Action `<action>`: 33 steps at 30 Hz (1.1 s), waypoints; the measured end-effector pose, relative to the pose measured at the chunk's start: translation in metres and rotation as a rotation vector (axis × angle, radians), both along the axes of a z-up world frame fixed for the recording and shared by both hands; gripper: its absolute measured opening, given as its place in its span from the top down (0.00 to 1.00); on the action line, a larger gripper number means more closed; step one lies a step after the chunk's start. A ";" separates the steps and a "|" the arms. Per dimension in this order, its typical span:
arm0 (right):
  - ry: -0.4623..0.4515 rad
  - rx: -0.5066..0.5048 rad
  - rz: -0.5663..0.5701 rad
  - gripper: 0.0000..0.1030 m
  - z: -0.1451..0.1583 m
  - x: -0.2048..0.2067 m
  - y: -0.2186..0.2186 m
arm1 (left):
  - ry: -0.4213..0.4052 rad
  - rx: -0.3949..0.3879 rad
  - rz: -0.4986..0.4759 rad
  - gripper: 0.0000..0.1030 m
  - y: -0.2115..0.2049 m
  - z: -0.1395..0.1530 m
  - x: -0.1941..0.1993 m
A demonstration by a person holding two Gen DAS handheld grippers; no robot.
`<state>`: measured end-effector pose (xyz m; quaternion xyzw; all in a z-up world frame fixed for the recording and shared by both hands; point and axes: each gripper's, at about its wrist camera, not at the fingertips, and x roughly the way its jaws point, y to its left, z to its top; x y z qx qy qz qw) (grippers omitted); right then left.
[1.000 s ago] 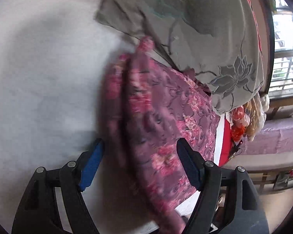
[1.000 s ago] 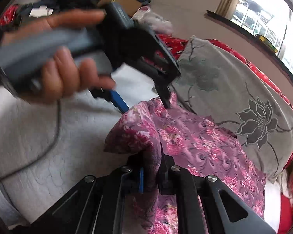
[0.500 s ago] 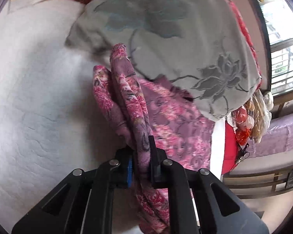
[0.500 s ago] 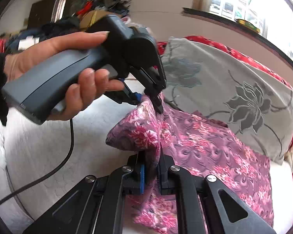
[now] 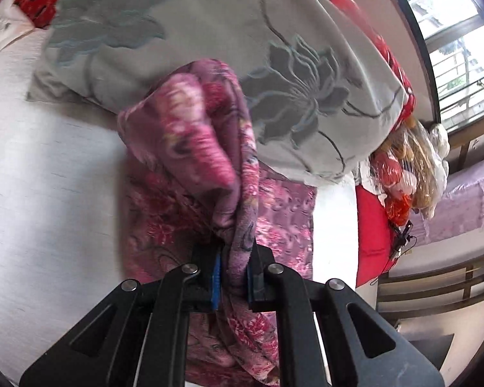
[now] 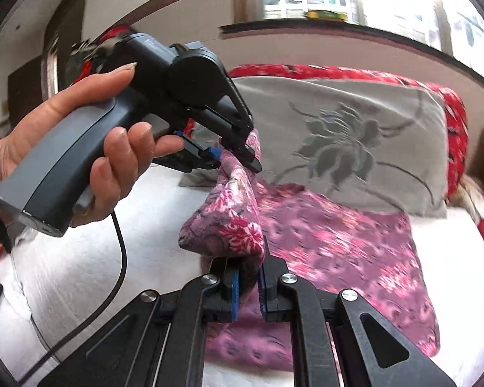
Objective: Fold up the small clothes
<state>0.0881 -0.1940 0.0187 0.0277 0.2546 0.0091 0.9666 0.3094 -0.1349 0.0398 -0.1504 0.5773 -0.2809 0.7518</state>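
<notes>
On the white bed cover, just in front of a grey pillow, lies a pink flowered garment, partly flat and partly lifted. One edge of the cloth is raised off the cover into a hanging fold between the two grippers. The right gripper is clamped on the near end of that fold, its blue pads pressing the fabric from both sides. The left gripper is likewise pinched tight on the cloth, with a bunch of it rising in front of the jaws and the rest trailing below. In the right wrist view, the left gripper sits above the far end of the fold, held by the person's left hand, with a black cable hanging from the handle. The pillow carries a dark flower pattern and leans against a red patterned cushion along the far edge of the bed. Behind these runs a dark window ledge.
</notes>
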 end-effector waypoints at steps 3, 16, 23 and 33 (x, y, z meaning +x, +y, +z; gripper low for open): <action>0.009 0.041 -0.030 0.92 -0.003 -0.010 -0.026 | -0.007 0.020 -0.026 0.92 -0.027 0.000 -0.006; 0.003 0.212 -0.154 0.92 -0.010 -0.039 -0.114 | -0.007 0.049 -0.125 0.92 -0.119 -0.004 -0.033; 0.037 0.308 -0.229 0.92 -0.027 -0.052 -0.160 | 0.020 0.082 -0.182 0.92 -0.167 -0.024 -0.042; 0.178 0.462 -0.302 0.92 -0.077 -0.056 -0.197 | 0.117 0.100 -0.198 0.80 -0.199 -0.068 -0.047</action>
